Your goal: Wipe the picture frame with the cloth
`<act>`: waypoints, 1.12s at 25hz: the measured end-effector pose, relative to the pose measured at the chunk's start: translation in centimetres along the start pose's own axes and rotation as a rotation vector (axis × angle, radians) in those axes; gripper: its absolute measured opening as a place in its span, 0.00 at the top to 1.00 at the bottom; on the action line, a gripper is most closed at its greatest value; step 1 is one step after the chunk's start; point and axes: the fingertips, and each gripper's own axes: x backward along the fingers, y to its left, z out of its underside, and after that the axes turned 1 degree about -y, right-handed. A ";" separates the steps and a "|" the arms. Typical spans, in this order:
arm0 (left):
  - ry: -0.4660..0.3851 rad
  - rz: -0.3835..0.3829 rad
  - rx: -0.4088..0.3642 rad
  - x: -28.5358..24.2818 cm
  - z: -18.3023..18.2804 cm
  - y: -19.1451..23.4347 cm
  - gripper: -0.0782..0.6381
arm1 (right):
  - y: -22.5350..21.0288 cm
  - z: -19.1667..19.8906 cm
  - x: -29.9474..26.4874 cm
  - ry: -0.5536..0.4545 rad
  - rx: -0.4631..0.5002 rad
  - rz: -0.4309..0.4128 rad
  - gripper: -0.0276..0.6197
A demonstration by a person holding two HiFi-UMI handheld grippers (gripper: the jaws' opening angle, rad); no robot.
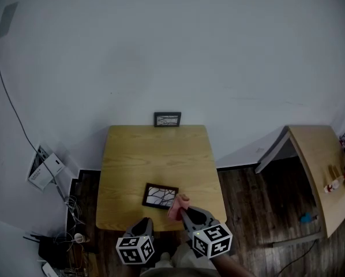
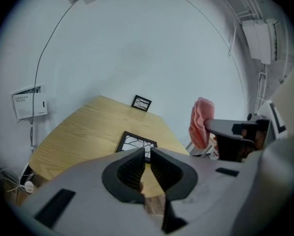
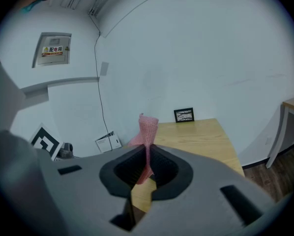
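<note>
A dark picture frame (image 1: 160, 195) (image 2: 137, 142) with a branch print lies flat near the front edge of the wooden table (image 1: 155, 154). A second, similar frame (image 1: 167, 119) (image 2: 141, 103) (image 3: 184, 115) stands upright against the wall at the table's far edge. My right gripper (image 1: 184, 210) (image 3: 147, 154) is shut on a pink cloth (image 1: 177, 205) (image 3: 146, 134) (image 2: 201, 122), which sticks up from its jaws just right of the flat frame. My left gripper (image 1: 145, 223) (image 2: 148, 156) is shut with nothing in it, at the table's front edge below the flat frame.
A white wall rises behind the table. Leaflets (image 1: 44, 169) and cables (image 1: 68, 224) lie on the floor at the left. A second wooden table (image 1: 322, 166) with small items stands at the right, over dark wood flooring (image 1: 247, 212).
</note>
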 end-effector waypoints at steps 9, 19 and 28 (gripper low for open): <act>0.054 -0.022 0.009 -4.7 0.0 4.1 0.69 | -1.0 1.9 -4.7 0.088 -0.011 -0.033 0.93; 0.123 -0.051 0.024 -9.7 1.1 6.9 0.69 | -2.5 3.2 -10.0 0.177 0.021 -0.071 0.93; 0.174 -0.104 0.036 -11.8 2.0 8.2 0.74 | -2.1 5.1 -15.1 0.247 0.031 -0.117 0.93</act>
